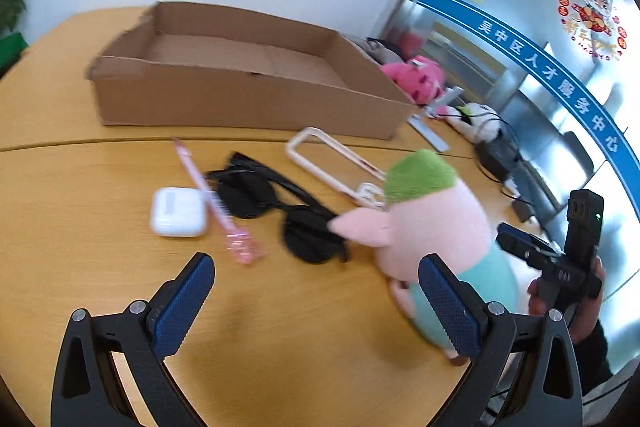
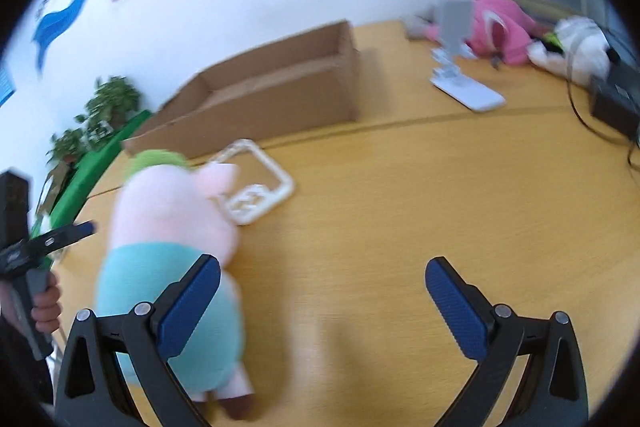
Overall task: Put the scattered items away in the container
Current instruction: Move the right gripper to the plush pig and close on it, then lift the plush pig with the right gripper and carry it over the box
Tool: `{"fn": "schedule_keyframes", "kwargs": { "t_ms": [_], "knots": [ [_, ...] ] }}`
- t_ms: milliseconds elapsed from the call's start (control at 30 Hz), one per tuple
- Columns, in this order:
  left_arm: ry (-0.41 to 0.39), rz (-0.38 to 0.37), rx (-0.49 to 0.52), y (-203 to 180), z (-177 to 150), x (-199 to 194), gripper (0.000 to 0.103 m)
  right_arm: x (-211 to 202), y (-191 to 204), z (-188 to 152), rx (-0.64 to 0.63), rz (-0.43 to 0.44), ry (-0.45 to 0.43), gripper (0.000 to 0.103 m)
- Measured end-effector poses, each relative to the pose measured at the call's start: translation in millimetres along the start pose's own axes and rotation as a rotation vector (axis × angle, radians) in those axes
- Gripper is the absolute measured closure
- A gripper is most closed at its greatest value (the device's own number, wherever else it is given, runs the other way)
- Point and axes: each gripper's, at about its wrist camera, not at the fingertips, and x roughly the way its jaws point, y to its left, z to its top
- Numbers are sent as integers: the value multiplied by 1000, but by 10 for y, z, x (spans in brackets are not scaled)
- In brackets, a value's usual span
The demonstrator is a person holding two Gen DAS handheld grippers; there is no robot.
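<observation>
The left gripper (image 1: 316, 303) is hovering over the yellow wooden bench (image 1: 280, 347) with its blue-padded fingers (image 1: 184, 301) spread wide apart and holding nothing. Ahead of the left finger a white rounded earbud case (image 1: 179, 211) is lying, just beside a pink translucent pen (image 1: 216, 201), and further toward the right finger a pair of black sunglasses (image 1: 276, 209) is resting — one lens touching the ear of a pink plush pig with a green cap and teal shirt (image 1: 434, 227). The pig is lying just in front of the right finger. Beyond the sunglasses a cream rectangular plastic frame (image 1: 320, 157) is lying, and past it the open shallow brown cardboard box (image 1: 248, 99) is sitting on the bench. The right gripper (image 2: 322, 307) is also standing open and empty, the pig's teal body lying partly behind its left finger — the frame just ahead of that. A white folding stand (image 2: 466, 89) is well beyond the right finger.
</observation>
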Motion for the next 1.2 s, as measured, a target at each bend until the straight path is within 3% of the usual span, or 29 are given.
{"fn": "schedule_keyframes", "kwargs": {
  "t_ms": [167, 300, 400, 500, 633, 800, 1000, 1200],
  "knots": [
    [15, -72, -9, -300, 199, 205, 0, -83, 652, -19, -186, 66, -52, 0],
    [30, -121, 5, -483, 325, 374, 0, 30, 876, -79, -231, 124, -17, 1],
    [54, -138, 57, -658, 373, 522, 1, 117, 891, -81, -225, 113, 4, 2],
    [92, -126, 97, -775, 383, 683, 10, 127, 807, -36, -196, 110, -4, 9],
    [126, -179, 58, -733, 371, 809, 18, 110, 676, -48, -155, 157, 11, 26],
    [140, -206, 44, -686, 342, 839, 21, 147, 704, -53, -173, 154, 33, 23],
    [146, -216, 25, -639, 308, 879, 20, 227, 945, -104, -285, 45, 60, 16],
    [150, -228, 41, -644, 266, 920, 21, 376, 824, -113, -251, 70, 115, 16]
  ]
}}
